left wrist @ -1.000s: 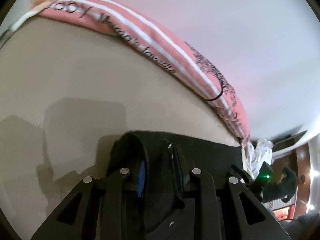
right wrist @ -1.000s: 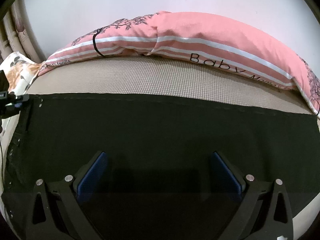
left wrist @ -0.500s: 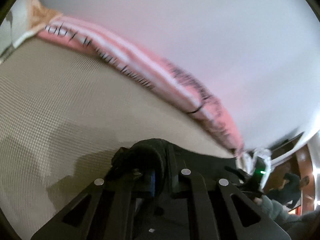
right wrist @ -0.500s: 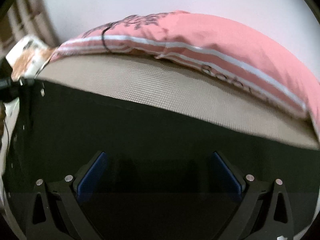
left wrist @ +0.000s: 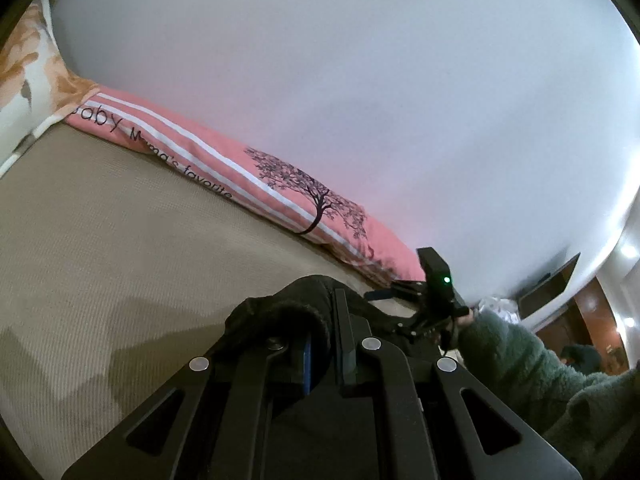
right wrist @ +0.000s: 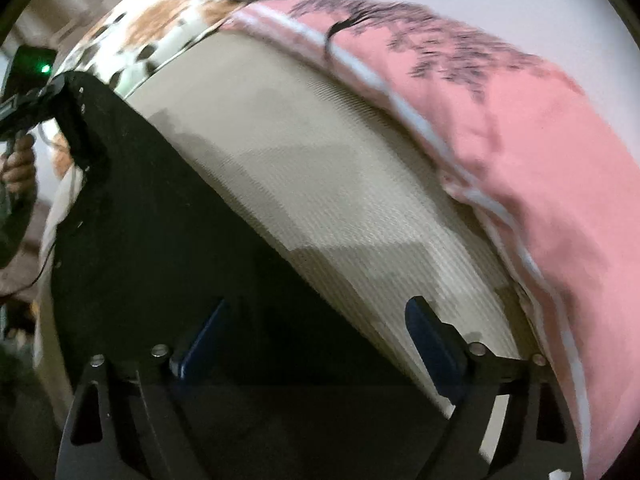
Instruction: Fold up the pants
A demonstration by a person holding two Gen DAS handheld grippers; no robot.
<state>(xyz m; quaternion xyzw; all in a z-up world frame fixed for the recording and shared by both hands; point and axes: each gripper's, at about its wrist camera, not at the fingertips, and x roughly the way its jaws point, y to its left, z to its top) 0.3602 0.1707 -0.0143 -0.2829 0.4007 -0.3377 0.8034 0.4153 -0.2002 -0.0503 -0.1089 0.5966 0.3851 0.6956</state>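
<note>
Left gripper [left wrist: 326, 354] is clamped on a bunched corner of the black pants [right wrist: 168, 248], lifted off the beige mattress [right wrist: 340, 184]. Right gripper [right wrist: 316, 344], jaws just closing but empty, hovers at the 5 o'clock hem; next: pinch it

Left gripper [left wrist: 326, 354] clamped on a bunched edge of the black pants [left wrist: 288, 312], lifted off the beige mattress [left wrist: 120, 240]. Pink pillow [left wrist: 240, 176] with white stripes and a tree print lies along the white wall [left wrist: 360, 80]. Right gripper [left wrist: 436, 300] at right over the pants, held by a green fleece sleeve [left wrist: 516, 356].
</note>
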